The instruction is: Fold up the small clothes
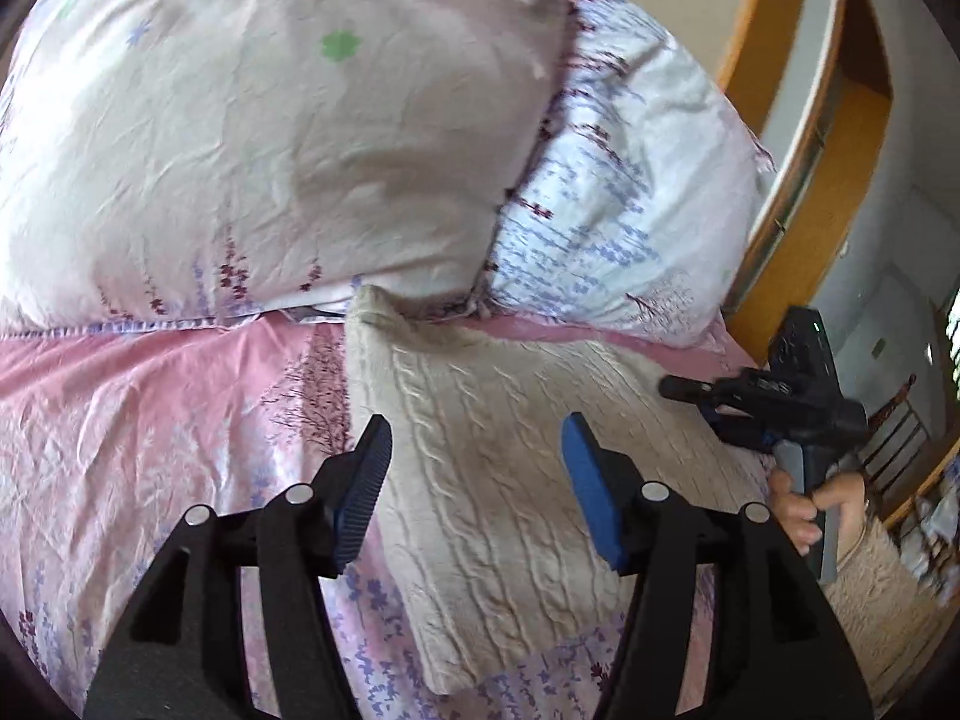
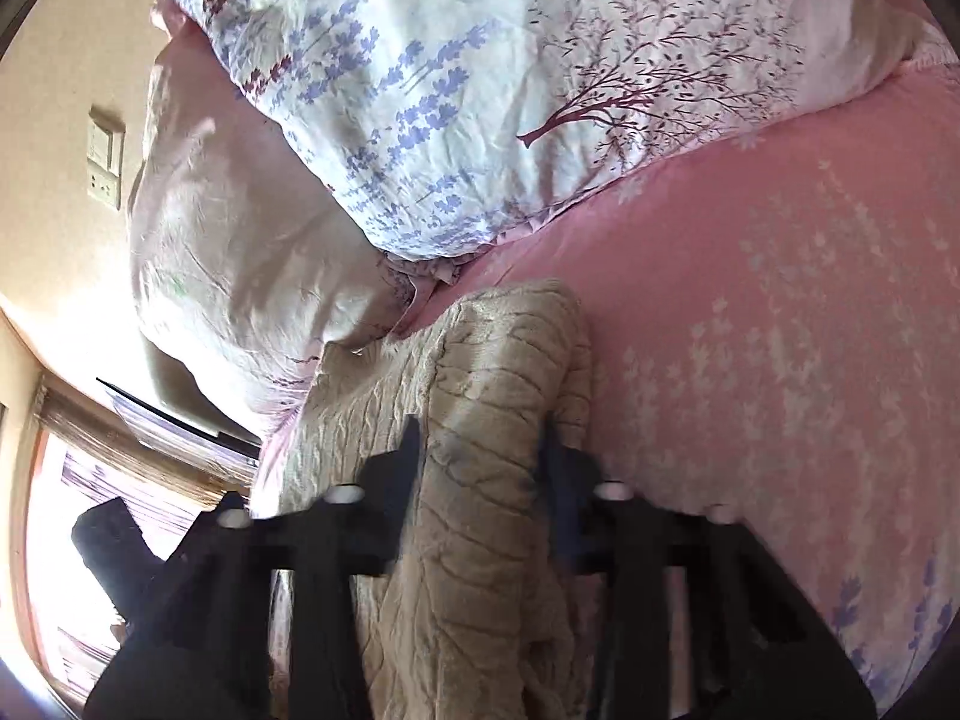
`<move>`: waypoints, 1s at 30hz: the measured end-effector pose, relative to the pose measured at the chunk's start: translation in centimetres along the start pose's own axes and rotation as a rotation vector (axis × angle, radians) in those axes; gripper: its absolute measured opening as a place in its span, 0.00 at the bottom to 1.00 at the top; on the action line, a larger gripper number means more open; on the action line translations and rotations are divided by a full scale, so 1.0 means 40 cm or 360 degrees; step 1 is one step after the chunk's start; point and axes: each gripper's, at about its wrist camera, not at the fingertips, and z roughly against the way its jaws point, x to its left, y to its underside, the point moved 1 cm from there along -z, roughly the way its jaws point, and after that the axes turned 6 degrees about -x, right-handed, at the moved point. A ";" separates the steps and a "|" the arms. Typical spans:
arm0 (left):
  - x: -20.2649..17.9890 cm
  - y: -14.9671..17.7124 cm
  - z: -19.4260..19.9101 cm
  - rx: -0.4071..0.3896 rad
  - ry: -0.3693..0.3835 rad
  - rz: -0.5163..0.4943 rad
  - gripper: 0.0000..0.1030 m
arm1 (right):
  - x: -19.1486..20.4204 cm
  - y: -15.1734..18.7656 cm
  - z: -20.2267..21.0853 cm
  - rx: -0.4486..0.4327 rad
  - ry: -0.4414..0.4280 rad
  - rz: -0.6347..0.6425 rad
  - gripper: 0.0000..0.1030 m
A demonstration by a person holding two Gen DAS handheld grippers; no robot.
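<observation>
The cream cable-knit sweater (image 1: 510, 480) lies flat on the pink flowery bed sheet (image 1: 150, 420), w/ one corner up by the big pale flowery pillows (image 1: 270, 120). Left gripper (image 1: 477, 468) hangs over it, fingers apart, nothing between them; the knit is just under & past the blue pads (image 1: 585, 480). Right gripper (image 2: 480, 480) is pinched shut on a bunched fold of the sweater (image 2: 480, 420), which sticks up between its dark fingers. A hand (image 1: 804, 510) holds that gripper's handle, at the right edge of the knit.
</observation>
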 end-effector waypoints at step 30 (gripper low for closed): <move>-0.099 0.136 0.012 0.0185 -0.0096 -0.0059 0.70 | 0.130 0.253 0.158 -0.0104 0.0219 0.0366 0.57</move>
